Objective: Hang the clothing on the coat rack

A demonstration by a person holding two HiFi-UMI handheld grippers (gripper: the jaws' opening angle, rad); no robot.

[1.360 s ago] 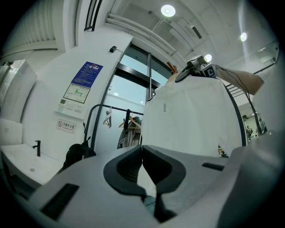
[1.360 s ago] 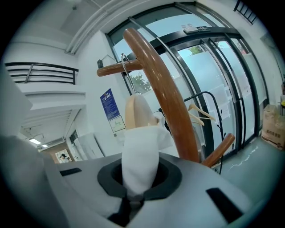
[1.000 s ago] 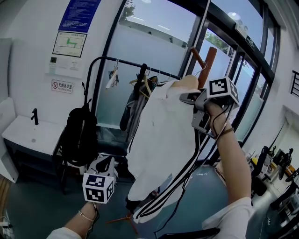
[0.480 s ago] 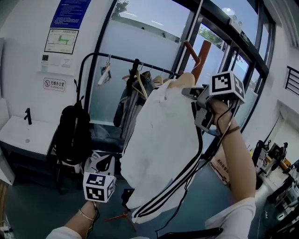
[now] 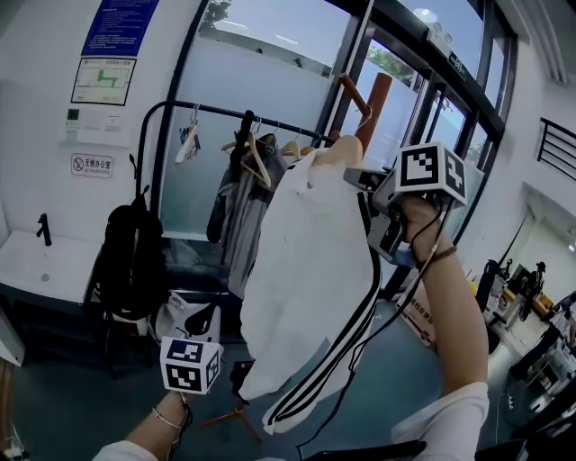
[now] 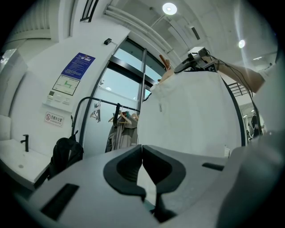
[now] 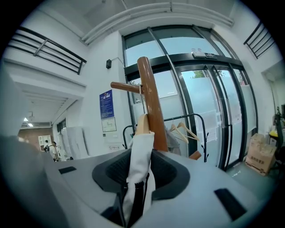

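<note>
Head view shows our jacket point(image 5: 306, 270) on its hanger point(image 5: 335, 149) against the coat rack point(image 5: 378, 99), hook seemingly over a peg point(image 5: 353, 94). Our right hand-held gripper point(image 5: 354, 176) has just been opening, with shoulder fabric loose between its jaws. Our left hand-held gripper point(image 5: 202, 317) hangs low, closed and empty. We judge only pulling away remains.

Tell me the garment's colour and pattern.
The garment is white with black stripes along one edge; it shows clearest in the head view.

White jacket point(image 5: 310, 288) covers most of the wooden hanger point(image 5: 337, 149) and the coat rack point(image 5: 371, 108) pole's lower part. Hanger hook on a peg or not: cannot tell. Blue wall notice point(image 5: 121, 22) print too small. Right forearm point(image 5: 454, 333) cut off at the bottom edge.
</note>
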